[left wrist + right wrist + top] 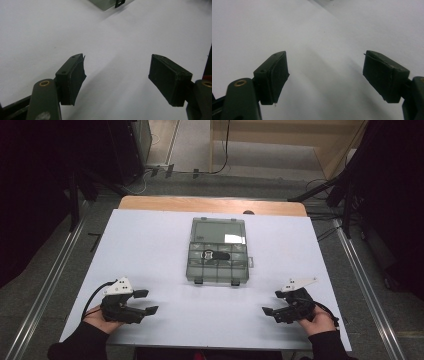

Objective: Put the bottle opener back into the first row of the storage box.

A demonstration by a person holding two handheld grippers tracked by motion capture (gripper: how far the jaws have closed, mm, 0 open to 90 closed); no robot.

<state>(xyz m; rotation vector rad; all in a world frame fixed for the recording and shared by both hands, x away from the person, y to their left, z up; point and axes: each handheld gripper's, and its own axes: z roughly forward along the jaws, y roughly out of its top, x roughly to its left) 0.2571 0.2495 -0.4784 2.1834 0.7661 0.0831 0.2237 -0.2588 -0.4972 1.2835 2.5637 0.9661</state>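
The white worktop [150, 245] carries a clear plastic compartment box [218, 251] at its middle, lid shut, a small dark item visible inside one compartment. Near the front edge, well apart from the box, the left tongs [148, 302] and the right tongs [270, 303] rest low in the person's hands, jaws spread wide, holding nothing
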